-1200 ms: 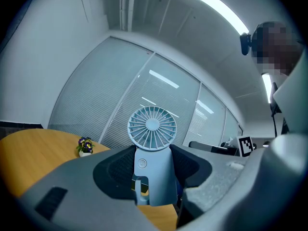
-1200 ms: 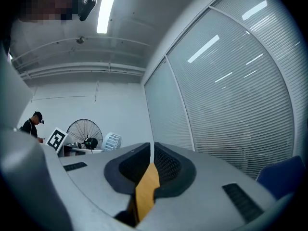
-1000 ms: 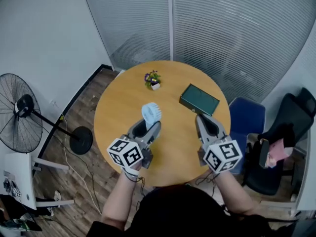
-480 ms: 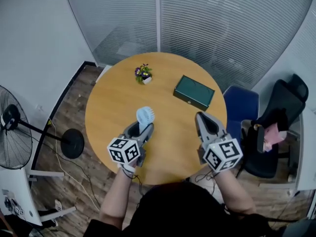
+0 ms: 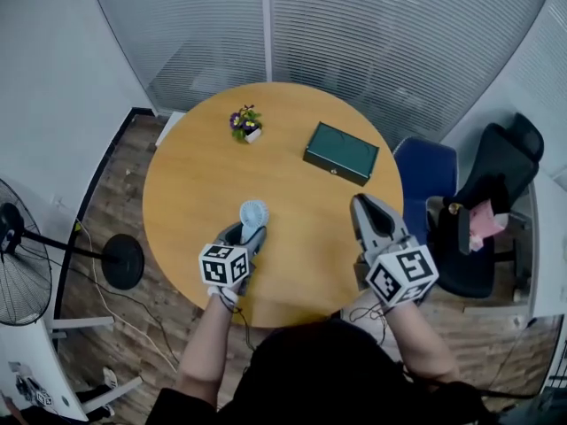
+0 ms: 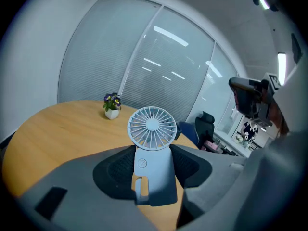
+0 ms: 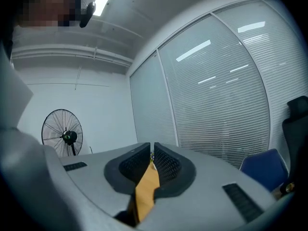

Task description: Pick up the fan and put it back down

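- Jaws of the left gripper point(image 5: 245, 235) pinch the flat handle of the pale blue plastic hand fan point(image 6: 152, 126).
- Fan's long axis runs upright between the pads, with the round grille above the jaw tips and the foot below them, towards the round wooden table point(image 5: 195, 166). Whether the foot touches the table cannot be told.
- Right gripper point(image 7: 151, 154), well apart to the right, has just eased open to a thin slit and holds nothing.
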### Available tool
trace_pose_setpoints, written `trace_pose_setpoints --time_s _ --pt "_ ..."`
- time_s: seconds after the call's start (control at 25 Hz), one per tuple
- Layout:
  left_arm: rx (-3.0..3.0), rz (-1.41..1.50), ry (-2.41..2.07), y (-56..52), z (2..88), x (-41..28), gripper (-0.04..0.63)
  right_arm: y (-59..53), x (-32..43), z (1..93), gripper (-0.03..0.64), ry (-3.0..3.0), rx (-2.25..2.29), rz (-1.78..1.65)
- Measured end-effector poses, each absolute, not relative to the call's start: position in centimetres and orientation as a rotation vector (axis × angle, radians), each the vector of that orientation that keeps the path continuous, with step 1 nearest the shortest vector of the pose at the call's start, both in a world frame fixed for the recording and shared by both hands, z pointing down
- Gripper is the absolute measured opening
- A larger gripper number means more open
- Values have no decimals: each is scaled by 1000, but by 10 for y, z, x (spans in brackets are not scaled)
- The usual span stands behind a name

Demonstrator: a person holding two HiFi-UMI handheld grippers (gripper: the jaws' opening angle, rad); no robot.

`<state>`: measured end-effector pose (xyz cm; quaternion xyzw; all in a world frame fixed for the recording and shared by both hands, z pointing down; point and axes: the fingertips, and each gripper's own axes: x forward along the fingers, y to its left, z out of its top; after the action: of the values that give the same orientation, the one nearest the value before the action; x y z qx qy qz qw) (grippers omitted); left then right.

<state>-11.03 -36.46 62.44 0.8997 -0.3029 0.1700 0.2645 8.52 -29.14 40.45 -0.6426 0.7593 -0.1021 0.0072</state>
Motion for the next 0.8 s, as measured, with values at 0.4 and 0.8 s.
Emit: trace_pose_setpoints --time_s 0.4,0.8 --pt "2326 974 -798 -372 745 -123 215 -286 100 413 28 2333 -2107 -348" --pt "2354 1155 -841 -381 770 -116 215 -280 112 423 26 2319 -2109 -411"
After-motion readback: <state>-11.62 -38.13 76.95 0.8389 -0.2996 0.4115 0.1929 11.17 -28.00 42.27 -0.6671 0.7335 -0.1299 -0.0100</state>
